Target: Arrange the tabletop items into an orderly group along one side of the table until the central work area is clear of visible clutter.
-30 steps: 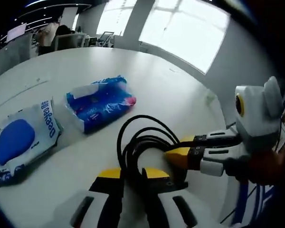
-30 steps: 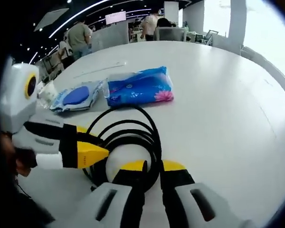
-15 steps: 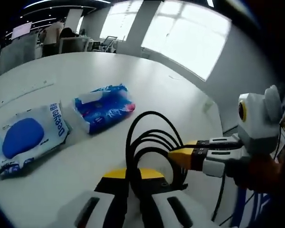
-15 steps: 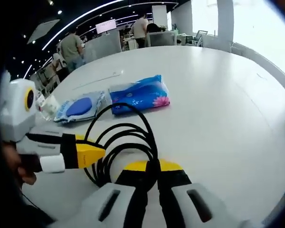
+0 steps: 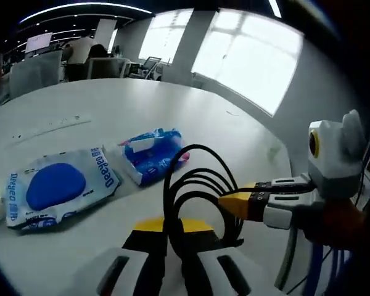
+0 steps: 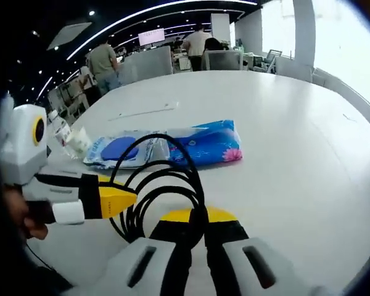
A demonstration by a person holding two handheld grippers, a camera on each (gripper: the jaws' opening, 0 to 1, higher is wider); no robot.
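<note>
A coiled black cable (image 5: 194, 185) stands up in loops between both grippers. In the left gripper view, my left gripper (image 5: 172, 223) is shut on the coil's lower part, and my right gripper (image 5: 232, 202) comes in from the right, pinching the same loops. In the right gripper view, my right gripper (image 6: 197, 217) is shut on the cable (image 6: 166, 182), with the left gripper (image 6: 120, 200) at the left. Beyond the coil lie a blue tissue pack (image 5: 151, 161) (image 6: 211, 145) and a flat wet-wipes pack (image 5: 61, 188) (image 6: 120, 150) side by side on the white table (image 5: 191, 117).
A small clear wrapped item (image 6: 79, 140) lies beside the wipes pack. A thin pale strip (image 6: 145, 112) lies farther out on the table. The table's edge (image 5: 280, 160) runs close on the right. People and chairs (image 6: 203, 52) stand beyond the far side.
Both grippers have closed tight on the cable and the coil has risen upright. Both cameras have shifted, so the two packs now sit differently in each view.
</note>
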